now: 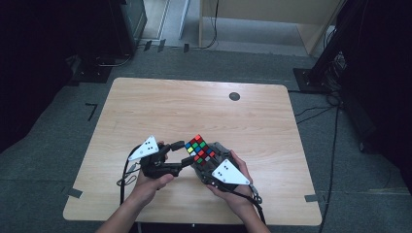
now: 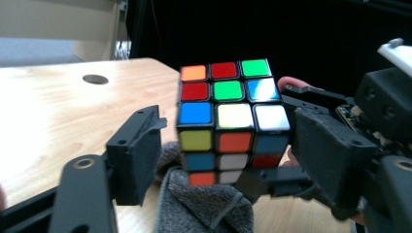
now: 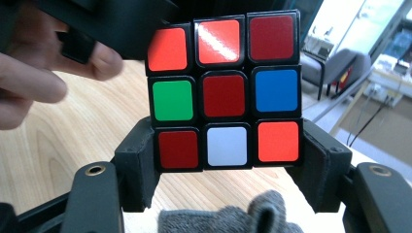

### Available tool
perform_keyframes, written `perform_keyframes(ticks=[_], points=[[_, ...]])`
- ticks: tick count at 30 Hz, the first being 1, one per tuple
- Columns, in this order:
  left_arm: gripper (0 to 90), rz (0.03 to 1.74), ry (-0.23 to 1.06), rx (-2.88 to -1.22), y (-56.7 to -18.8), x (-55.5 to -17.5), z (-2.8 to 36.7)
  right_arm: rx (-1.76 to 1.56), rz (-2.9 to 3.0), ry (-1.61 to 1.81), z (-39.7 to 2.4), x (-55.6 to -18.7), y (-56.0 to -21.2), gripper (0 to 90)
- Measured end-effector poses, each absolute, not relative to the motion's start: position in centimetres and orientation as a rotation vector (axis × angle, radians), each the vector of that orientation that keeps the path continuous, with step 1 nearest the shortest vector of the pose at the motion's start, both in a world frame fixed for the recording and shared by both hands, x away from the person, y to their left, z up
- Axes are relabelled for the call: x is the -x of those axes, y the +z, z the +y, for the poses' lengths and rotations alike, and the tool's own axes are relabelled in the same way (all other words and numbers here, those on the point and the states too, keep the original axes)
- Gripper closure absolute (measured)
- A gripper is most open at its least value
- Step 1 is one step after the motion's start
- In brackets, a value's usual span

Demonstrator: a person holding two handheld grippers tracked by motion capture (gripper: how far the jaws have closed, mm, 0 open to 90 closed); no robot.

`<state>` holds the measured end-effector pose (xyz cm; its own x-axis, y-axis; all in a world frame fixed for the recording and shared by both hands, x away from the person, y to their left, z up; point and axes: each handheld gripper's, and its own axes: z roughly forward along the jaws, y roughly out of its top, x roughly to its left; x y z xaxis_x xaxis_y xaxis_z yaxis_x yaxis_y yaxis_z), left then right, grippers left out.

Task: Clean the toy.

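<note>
A scrambled Rubik's cube (image 1: pixel 199 148) is held just above the wooden table (image 1: pixel 194 102), near its front edge. My right gripper (image 1: pixel 204 159) is shut on it: in the right gripper view the two pads press on both sides of the bottom row of the cube (image 3: pixel 226 92). My left gripper (image 1: pixel 182 152) reaches in from the left and is open. In the left gripper view the cube (image 2: pixel 228 116) stands between its jaws, with a clear gap to the left pad (image 2: pixel 138 155). A grey cloth (image 2: pixel 204 204) lies under the cube.
A dark round grommet (image 1: pixel 234 96) sits in the table's far right part. The fingers of the person's left hand (image 3: pixel 29 82) are close to the cube's upper left. Grey carpet, cables and dark stands surround the table.
</note>
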<state>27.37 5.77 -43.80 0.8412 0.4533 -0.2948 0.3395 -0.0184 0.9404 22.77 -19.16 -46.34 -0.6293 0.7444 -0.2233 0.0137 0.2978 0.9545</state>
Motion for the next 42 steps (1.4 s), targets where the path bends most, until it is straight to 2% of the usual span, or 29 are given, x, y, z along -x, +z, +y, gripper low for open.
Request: perform_keyframes(ticks=[6,14,22,37,42], points=[[25.8,0.601,0.142,-1.609,-43.6,-27.8,7.2,-0.749,1.924,1.444,-20.8,-23.4,-45.6,34.6],[25.4,0.467,0.264,-1.749,-44.3,-27.4,6.6,-0.877,2.008,1.615,-22.2,-23.5,-43.9,34.6],[22.0,0.355,0.374,-1.823,-44.9,-26.3,5.3,-0.991,2.134,1.683,-21.7,-23.3,-42.9,34.6],[21.2,0.225,0.564,-1.883,-45.6,-25.1,4.3,-1.136,2.228,1.771,-21.0,-23.7,-43.1,34.5],[21.3,0.211,0.589,-1.876,-45.6,-24.9,4.2,-1.161,2.277,1.765,-20.7,-23.9,-43.4,34.5]])
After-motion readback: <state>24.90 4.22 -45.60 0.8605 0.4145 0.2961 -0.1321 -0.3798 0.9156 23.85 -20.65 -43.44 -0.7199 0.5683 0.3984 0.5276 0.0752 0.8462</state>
